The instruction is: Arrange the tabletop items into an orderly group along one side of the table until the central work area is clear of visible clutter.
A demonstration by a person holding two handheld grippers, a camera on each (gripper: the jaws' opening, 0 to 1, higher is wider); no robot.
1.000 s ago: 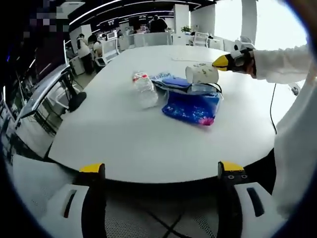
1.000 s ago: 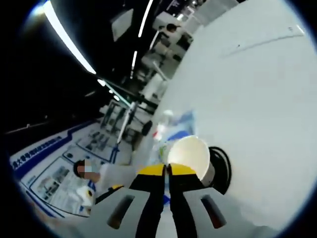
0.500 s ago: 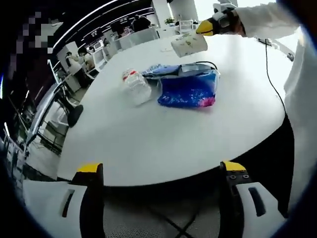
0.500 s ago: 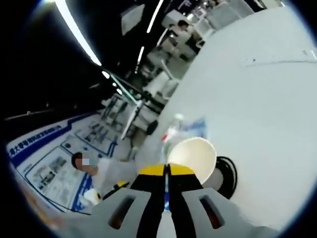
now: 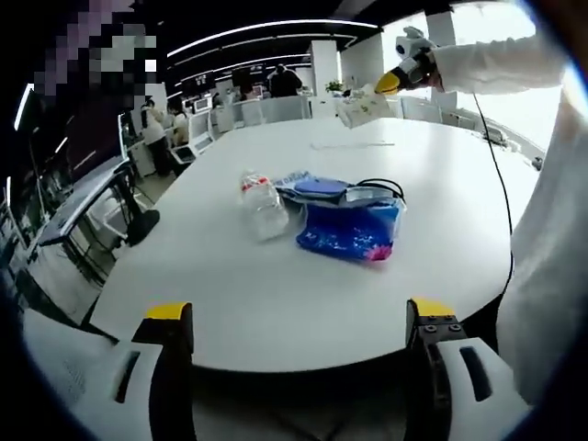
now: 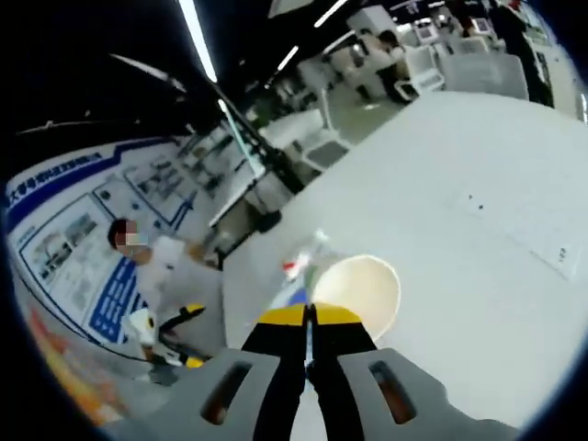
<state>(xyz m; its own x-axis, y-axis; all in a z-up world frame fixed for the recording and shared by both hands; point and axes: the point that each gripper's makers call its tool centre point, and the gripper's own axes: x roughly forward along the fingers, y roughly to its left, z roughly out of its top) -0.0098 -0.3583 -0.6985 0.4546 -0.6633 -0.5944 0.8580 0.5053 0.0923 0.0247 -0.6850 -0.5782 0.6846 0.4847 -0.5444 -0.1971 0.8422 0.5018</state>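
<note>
Open-plan office, large white meeting table [image 5: 276, 276], rows of desks [image 5: 230, 110] with seated people, ceiling strip lights [image 5: 276, 28]

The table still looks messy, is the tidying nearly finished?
Not nearly. Nothing looks sorted yet. In hand: the right claw is shut on the rim of the paper cup, held up above the table. Left to do: the plastic bottle, the blue bag and the black cable lie bunched mid-table. The left claw is open, holding nothing.
</note>
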